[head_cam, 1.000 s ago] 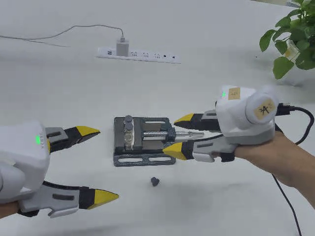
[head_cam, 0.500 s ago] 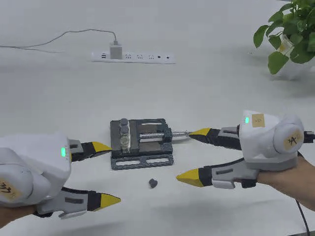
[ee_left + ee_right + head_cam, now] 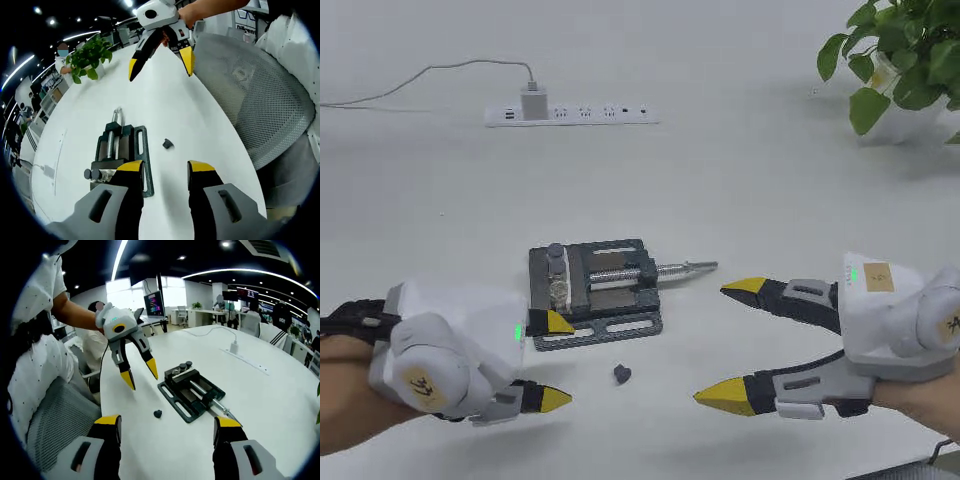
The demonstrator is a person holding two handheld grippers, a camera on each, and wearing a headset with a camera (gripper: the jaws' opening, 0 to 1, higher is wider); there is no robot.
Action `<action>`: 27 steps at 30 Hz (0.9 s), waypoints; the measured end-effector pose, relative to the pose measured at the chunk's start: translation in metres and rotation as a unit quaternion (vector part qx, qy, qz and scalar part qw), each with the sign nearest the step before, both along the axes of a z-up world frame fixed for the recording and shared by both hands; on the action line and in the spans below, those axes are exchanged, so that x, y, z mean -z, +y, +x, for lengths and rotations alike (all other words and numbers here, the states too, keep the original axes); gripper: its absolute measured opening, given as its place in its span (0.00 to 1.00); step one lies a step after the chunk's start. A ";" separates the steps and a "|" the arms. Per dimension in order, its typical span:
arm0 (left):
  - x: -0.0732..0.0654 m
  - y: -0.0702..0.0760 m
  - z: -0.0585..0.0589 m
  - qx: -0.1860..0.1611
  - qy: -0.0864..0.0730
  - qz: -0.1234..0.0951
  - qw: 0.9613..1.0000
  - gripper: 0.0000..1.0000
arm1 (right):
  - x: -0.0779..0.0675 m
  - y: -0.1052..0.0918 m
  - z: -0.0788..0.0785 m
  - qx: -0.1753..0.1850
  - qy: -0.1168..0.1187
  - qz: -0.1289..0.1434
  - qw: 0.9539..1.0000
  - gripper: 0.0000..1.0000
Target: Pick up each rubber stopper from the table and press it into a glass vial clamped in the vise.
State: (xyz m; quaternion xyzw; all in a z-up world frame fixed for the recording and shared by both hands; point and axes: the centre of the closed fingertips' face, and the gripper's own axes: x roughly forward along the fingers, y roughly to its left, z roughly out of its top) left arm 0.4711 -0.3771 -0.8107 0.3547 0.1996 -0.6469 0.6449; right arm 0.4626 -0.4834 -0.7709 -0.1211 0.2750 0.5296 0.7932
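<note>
- Rubber stopper (image 3: 622,374): small, dark, lying loose on the white table (image 3: 770,200) just in front of the vise base, apart from it. We see it between the two grippers, and neither touches it.
- Vise (image 3: 590,290): a dark bench vise, flat on the table, with its threaded screw and metal handle (image 3: 685,268) pointing toward the right gripper's side.
- Glass vials (image 3: 559,288): upright in a short row, clamped between the vise jaws at the end away from the handle. We see a grey stopper (image 3: 555,252) on the far vial. We cannot tell the exact count from the head view.
- Left gripper (image 3: 560,360): held low beside the vise, at the end where the vials stand. Its yellow-tipped jaws are parted to a moderate gap with nothing between them. The upper tip lies just in front of the vise base near the vials, and we cannot tell whether it touches.
- Right gripper (image 3: 722,342): held on the opposite side, near the tip of the screw handle but apart from it. Its jaws are spread wide and empty, pointing toward the stopper and the vise.
- Background: a white power strip (image 3: 570,115) with a charger (image 3: 533,103) plugged in lies well behind the vise. A green potted plant (image 3: 905,60) stands at the far right corner.
</note>
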 end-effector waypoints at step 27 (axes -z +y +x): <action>0.044 -0.040 0.004 0.184 -0.040 0.081 0.979 0.15 | 0.015 -0.027 -0.014 0.025 0.006 -0.001 1.000 0.78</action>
